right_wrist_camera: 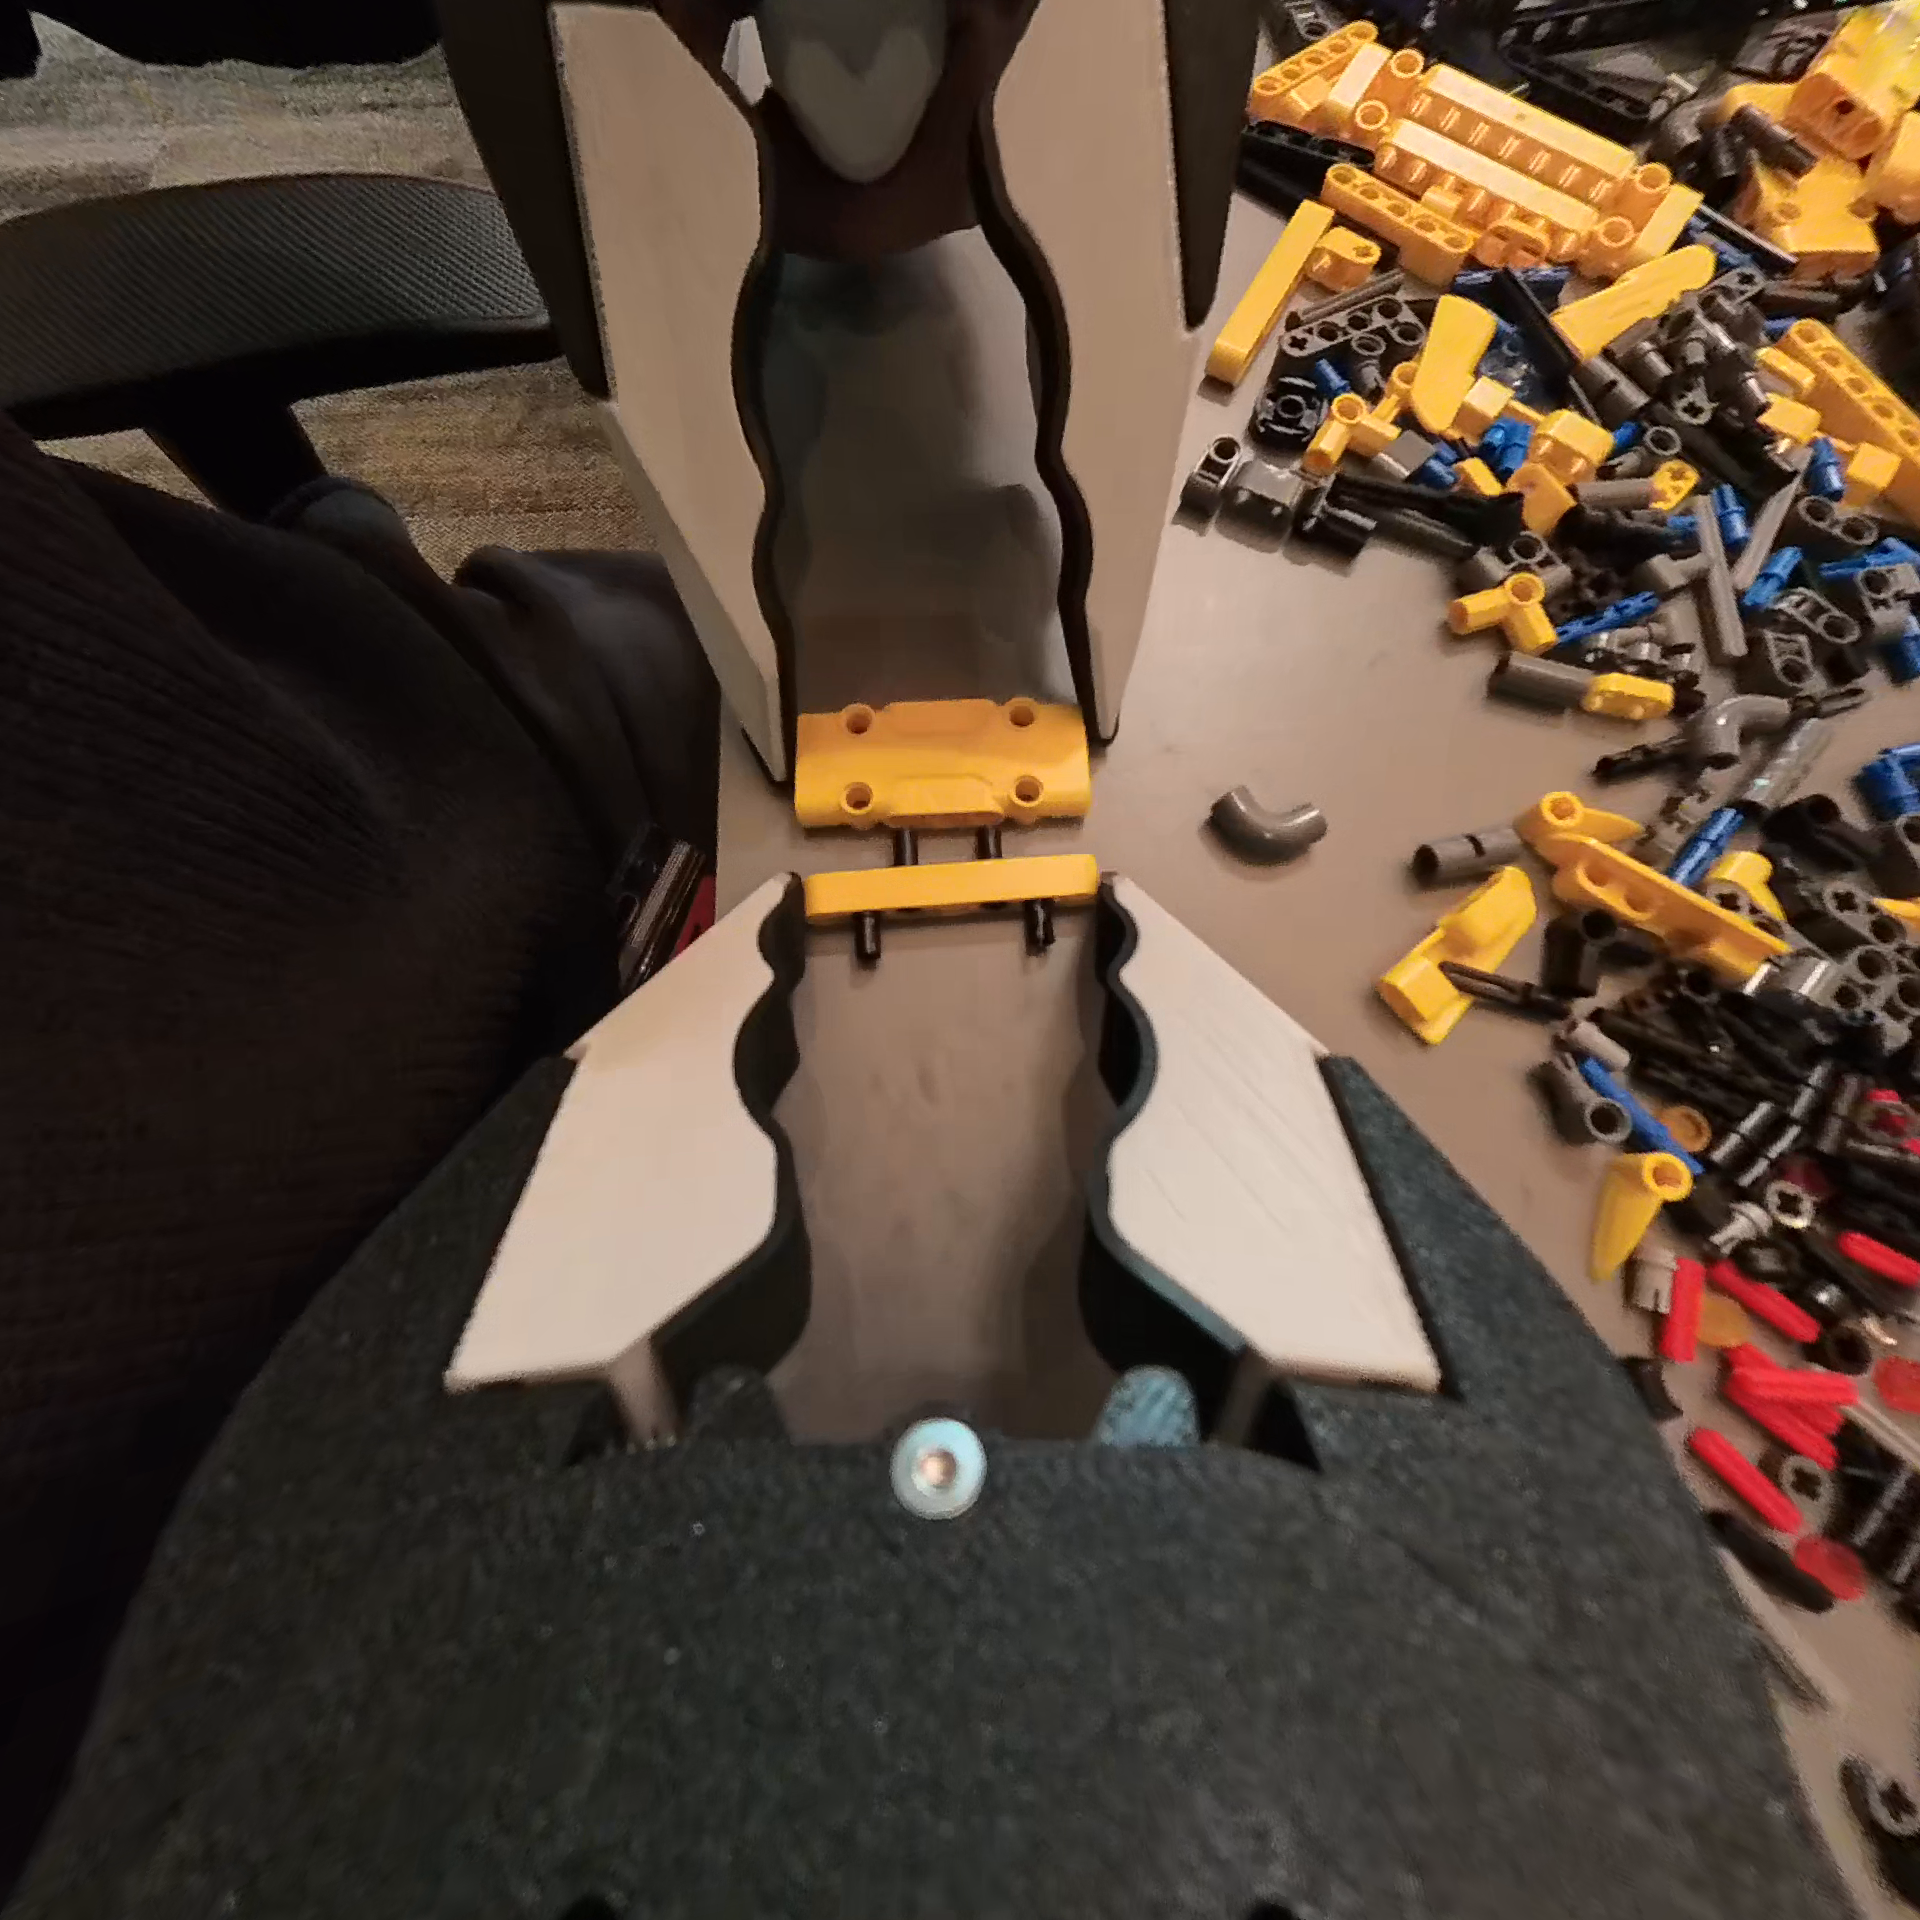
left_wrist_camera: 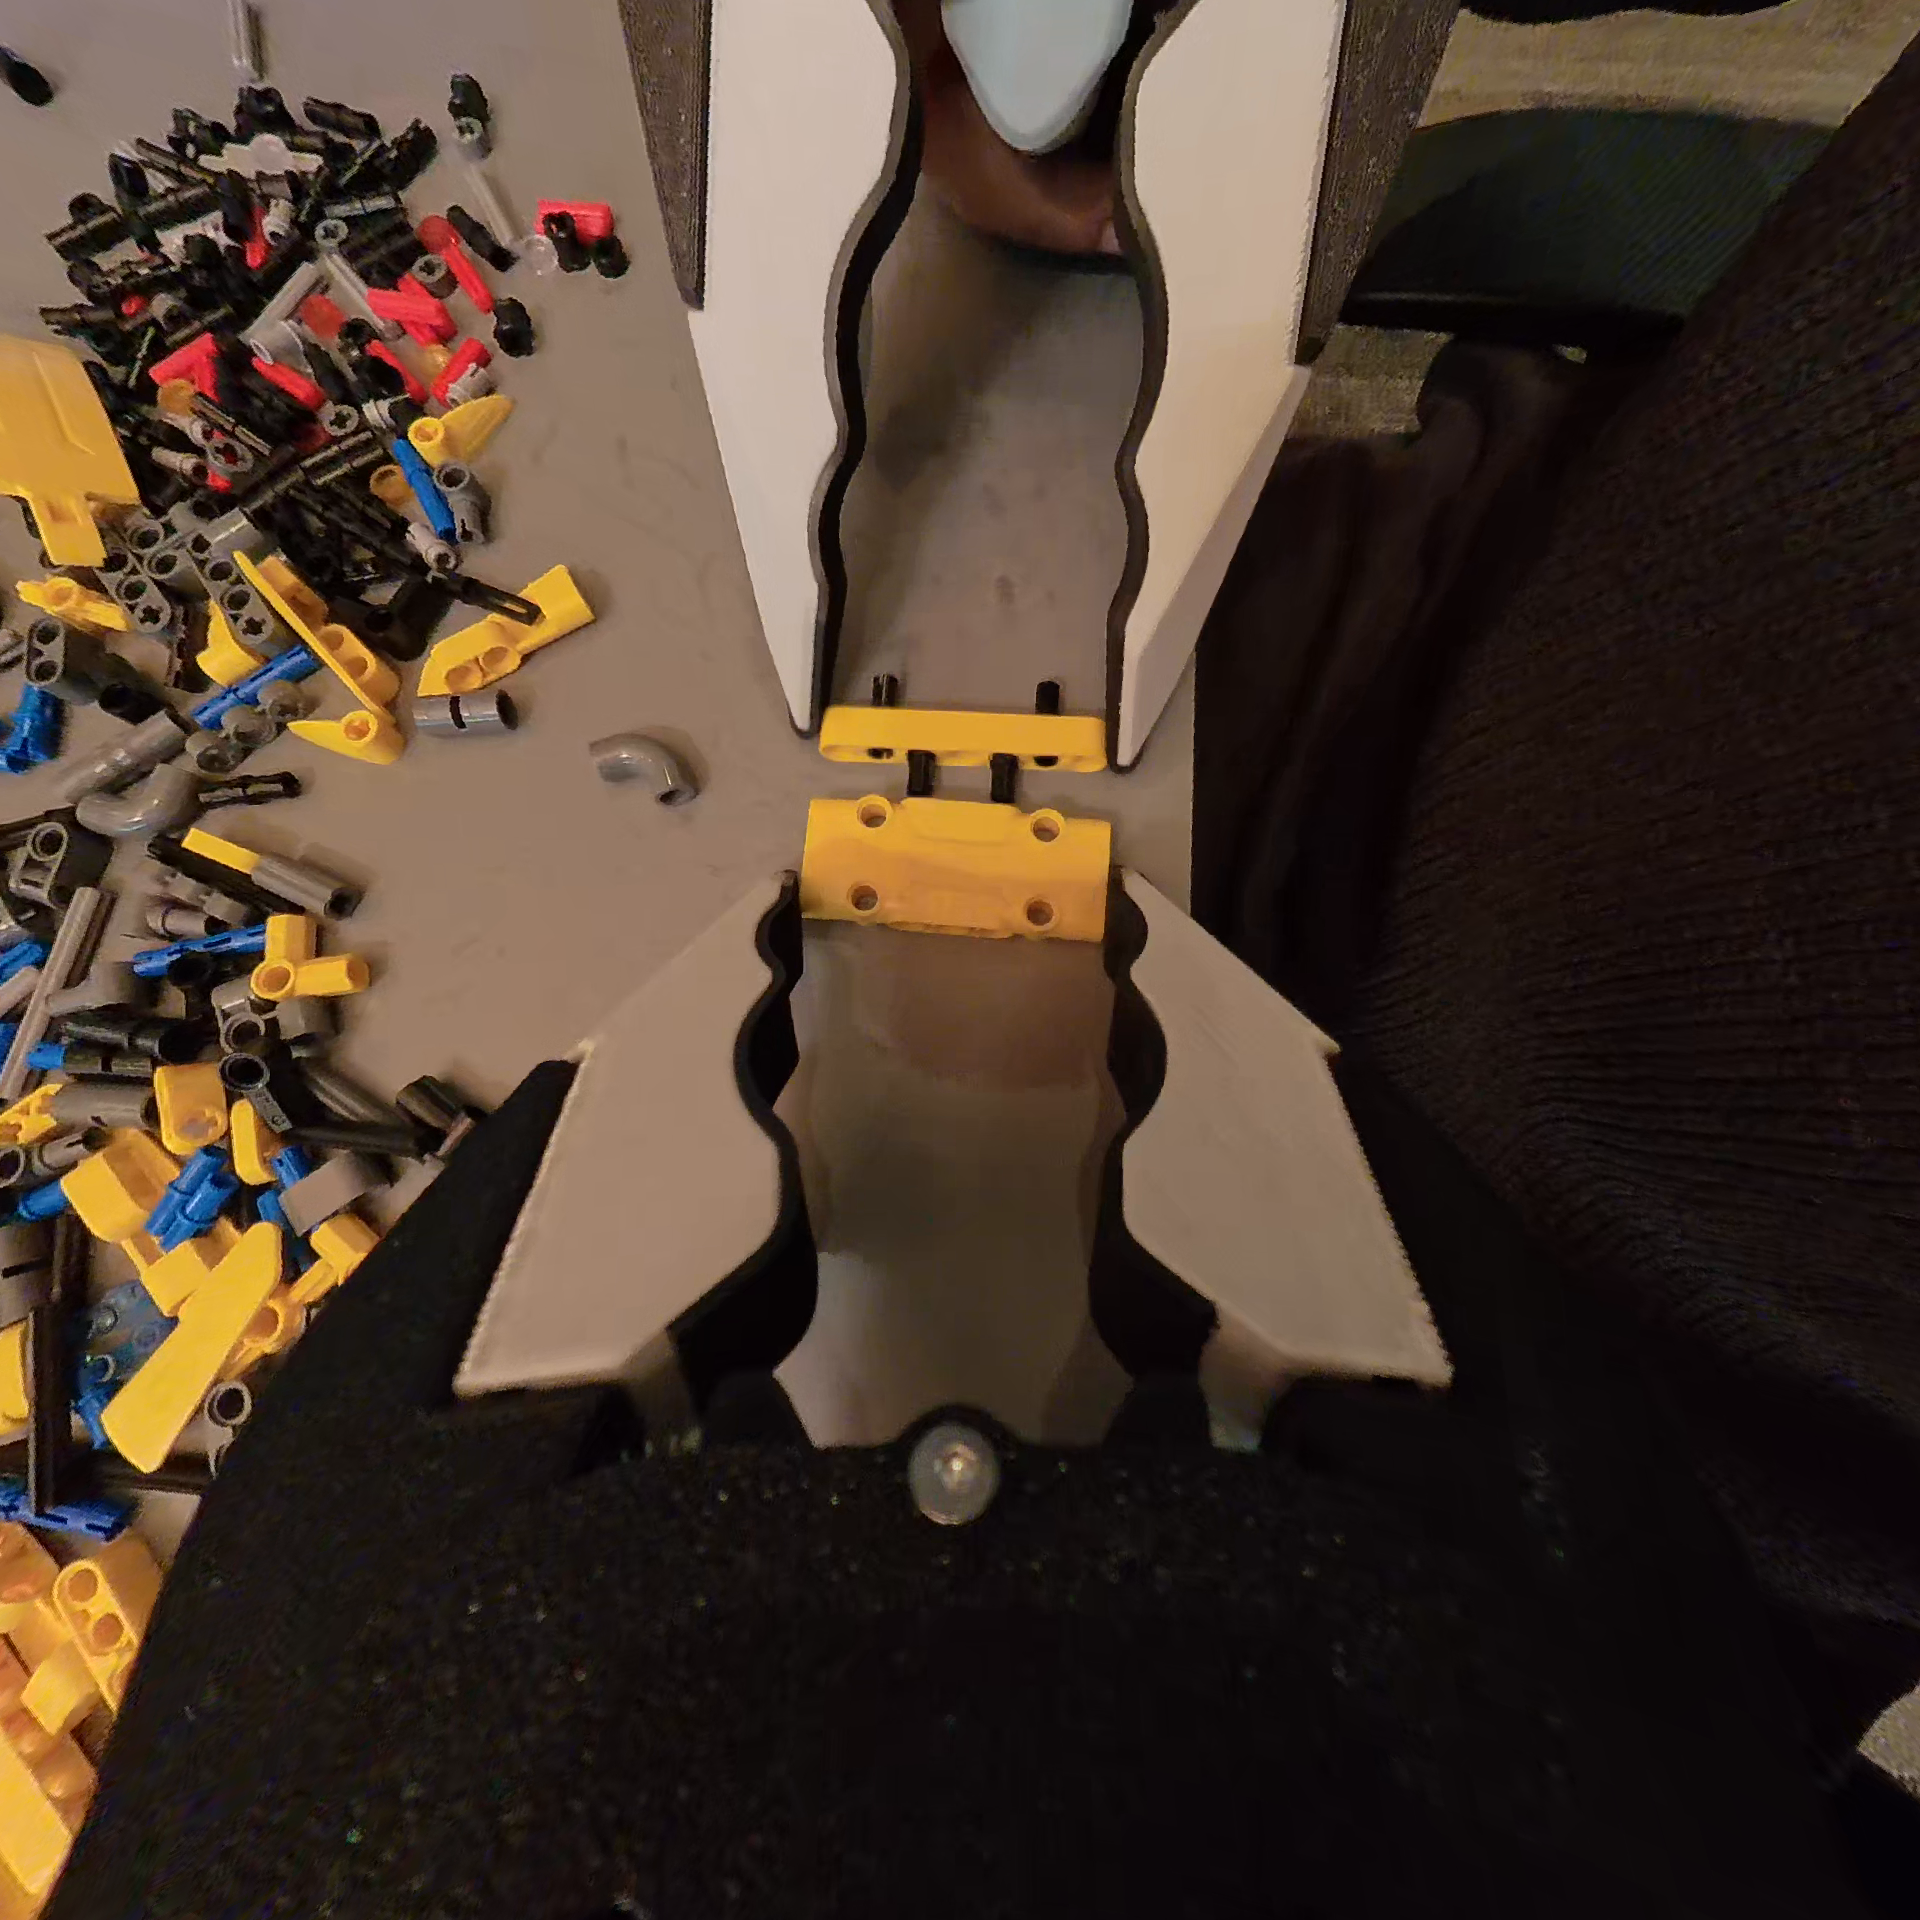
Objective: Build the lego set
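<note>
My left gripper [left_wrist_camera: 956,896] is shut on a chunky yellow block with round holes [left_wrist_camera: 954,871], gripped at its two ends. My right gripper [right_wrist_camera: 951,896] is shut on a thin yellow beam [right_wrist_camera: 951,886] in the same way. The two grippers face each other tip to tip just above the grey table [left_wrist_camera: 582,894]. Two black pins [left_wrist_camera: 920,774] stick out of the beam and reach the block's edge, with a small gap left between beam and block. Two more black pins [right_wrist_camera: 864,940] stick out of the beam's other side. The block also shows in the right wrist view [right_wrist_camera: 940,764], and the beam in the left wrist view [left_wrist_camera: 961,736].
A big pile of loose yellow, black, grey, blue and red pieces [left_wrist_camera: 208,623] spreads over the table beside the grippers, and shows in the right wrist view [right_wrist_camera: 1662,623]. A grey elbow piece [left_wrist_camera: 644,767] lies alone nearby. A person's dark clothing [left_wrist_camera: 1558,935] and a chair [right_wrist_camera: 260,281] lie past the table edge. My two grippers' fingertips are within a few centimetres of each other.
</note>
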